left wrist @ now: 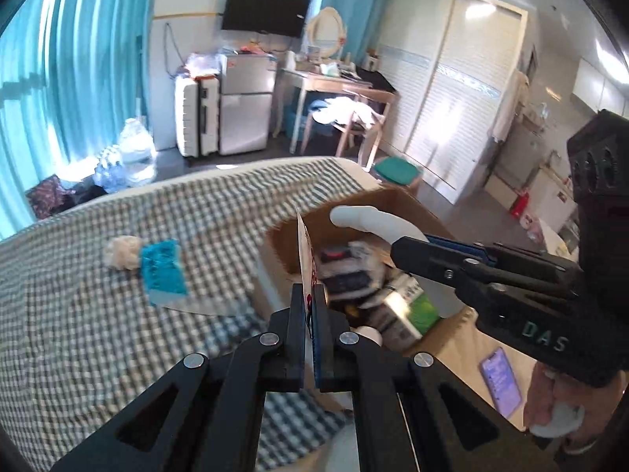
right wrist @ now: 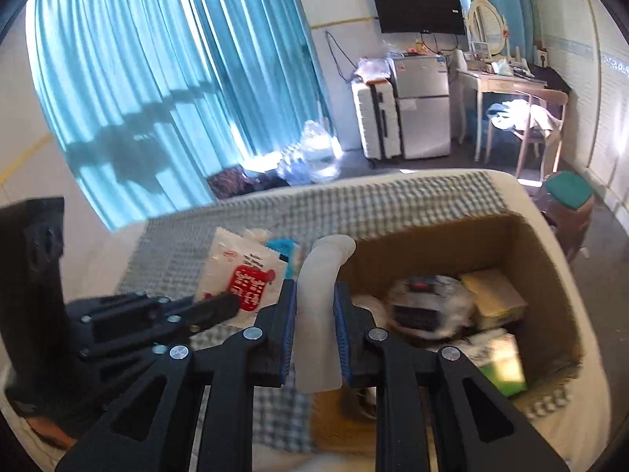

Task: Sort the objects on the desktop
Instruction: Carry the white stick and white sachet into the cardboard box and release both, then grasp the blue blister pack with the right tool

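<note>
1. Left tongs: pressed together on a thin white packet with a red label, held edge-on to the left wrist camera. In the right wrist view the packet's flat face shows, red label toward the lower part.
2. Right tongs: pinching a pale curved tube between the blue pads; the tube's bent end rises above the fingertips.
3. Cardboard box: open, standing on the bed with its checked cover. The packet is held over the box's left wall; the tube is held over the box's near left corner.
4. Box contents: a black and red item in clear wrap, a yellow pack, a green pack. Blur hides finer detail.
5. On the bed, left of the box and well apart from it: a blue packet touching a cream ball of fluff.
6. A phone with a lit screen lies to the right of the box, below the right tongs.
</note>
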Demonstrator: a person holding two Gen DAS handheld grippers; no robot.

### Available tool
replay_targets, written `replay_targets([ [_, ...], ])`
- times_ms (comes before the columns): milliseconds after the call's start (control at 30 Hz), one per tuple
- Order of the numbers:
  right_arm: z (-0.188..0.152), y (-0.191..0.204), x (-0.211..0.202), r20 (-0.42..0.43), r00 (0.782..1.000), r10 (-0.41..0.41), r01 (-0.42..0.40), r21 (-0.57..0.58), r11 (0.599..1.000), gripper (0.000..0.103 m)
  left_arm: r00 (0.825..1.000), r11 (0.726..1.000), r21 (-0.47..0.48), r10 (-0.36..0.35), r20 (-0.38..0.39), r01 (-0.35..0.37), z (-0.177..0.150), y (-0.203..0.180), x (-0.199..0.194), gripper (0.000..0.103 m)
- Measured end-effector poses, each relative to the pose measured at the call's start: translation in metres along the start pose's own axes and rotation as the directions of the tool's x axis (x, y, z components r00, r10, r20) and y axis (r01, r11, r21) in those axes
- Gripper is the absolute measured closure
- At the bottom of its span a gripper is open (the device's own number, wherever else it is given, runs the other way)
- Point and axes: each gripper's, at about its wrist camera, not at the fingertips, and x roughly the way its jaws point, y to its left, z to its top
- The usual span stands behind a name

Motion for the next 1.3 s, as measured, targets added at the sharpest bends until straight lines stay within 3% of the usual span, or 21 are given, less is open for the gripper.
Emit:
replay_targets([
  [167, -0.027, -0.055, 0.015, -0.104, 0.994, 0.025, -0.022, 0.033, 0.999, 0.084, 0.993, 0.999, 0.012, -0.038, -0.11, 0.039, -0.015, -0.033, 0.047, 0.101],
  [233, -0.038, -0.067, 0.027, -0.141, 0.99, -0.009, 0.013, 0.022, 1.0, 0.081, 0.99, 0.999, 0.01, -0.043, -0.136, 0.044, -0.024, -0.037, 0.06, 0.101],
  [367, -0.056, -0.087, 0.045, -0.167, 0.986, -0.017, 0.026, 0.051, 0.998, 0.079, 0.98, 0.999, 0.027, -0.015, -0.196, 0.021, -0.034, -0.035, 0.078, 0.097],
  [433, -0.058, -0.096, 0.044, -0.14, 0.99, -0.015, 0.03, 0.099, 0.995, 0.065, 0.976, 0.999, 0.036, -0.001, -0.217, 0.009, -0.035, -0.031, 0.082, 0.082],
  [467, -0.057, -0.099, 0.042, -0.127, 0.992, -0.021, 0.036, 0.12, 0.992, 0.06, 0.976, 0.999, 0.032, -0.003, -0.22, 0.01, -0.035, -0.029, 0.082, 0.07],
  [533, -0.058, -0.103, 0.036, -0.099, 0.995, -0.035, 0.05, 0.156, 0.986, 0.056, 0.976, 0.999, 0.006, -0.034, -0.215, 0.036, -0.034, -0.025, 0.08, 0.062],
  [600, -0.056, -0.107, 0.031, -0.084, 0.996, -0.025, 0.04, 0.181, 0.983, 0.056, 0.98, 1.0, 0.005, -0.007, -0.2, 0.009, -0.031, -0.026, 0.072, 0.021],
  [633, -0.055, -0.107, 0.027, -0.078, 0.997, -0.026, 0.041, 0.19, 0.981, 0.056, 0.983, 1.0, 0.013, 0.026, -0.181, -0.024, -0.029, -0.026, 0.067, 0.016],
  [767, -0.05, -0.1, 0.014, -0.048, 0.998, -0.036, 0.045, 0.195, 0.98, 0.055, 0.99, 1.0, -0.004, 0.028, -0.136, -0.029, -0.026, -0.02, 0.042, 0.014],
  [933, -0.042, -0.079, -0.002, 0.0, 1.0, -0.023, 0.023, 0.167, 0.986, 0.055, 0.986, 0.99, -0.032, 0.13, -0.103, -0.134, -0.029, 0.003, 0.013, 0.01],
  [1033, -0.038, -0.056, -0.008, 0.029, 1.0, 0.013, -0.017, 0.13, 0.991, 0.05, 0.97, 0.97, -0.06, 0.23, -0.083, -0.235, -0.034, 0.027, -0.007, 0.004],
  [1167, -0.033, -0.012, -0.002, 0.036, 0.997, 0.075, -0.077, 0.05, 0.996, 0.046, 0.923, 0.918, -0.102, 0.375, -0.086, -0.383, -0.048, 0.07, -0.028, 0.001],
  [1233, -0.031, 0.014, 0.007, 0.024, 0.994, 0.108, -0.108, 0.004, 0.994, 0.041, 0.898, 0.888, -0.138, 0.425, -0.115, -0.438, -0.058, 0.095, -0.035, 0.001],
  [1300, -0.031, 0.041, 0.02, 0.005, 0.991, 0.135, -0.135, -0.046, 0.99, 0.039, 0.888, 0.871, -0.178, 0.439, -0.136, -0.458, -0.068, 0.117, -0.037, 0.001],
])
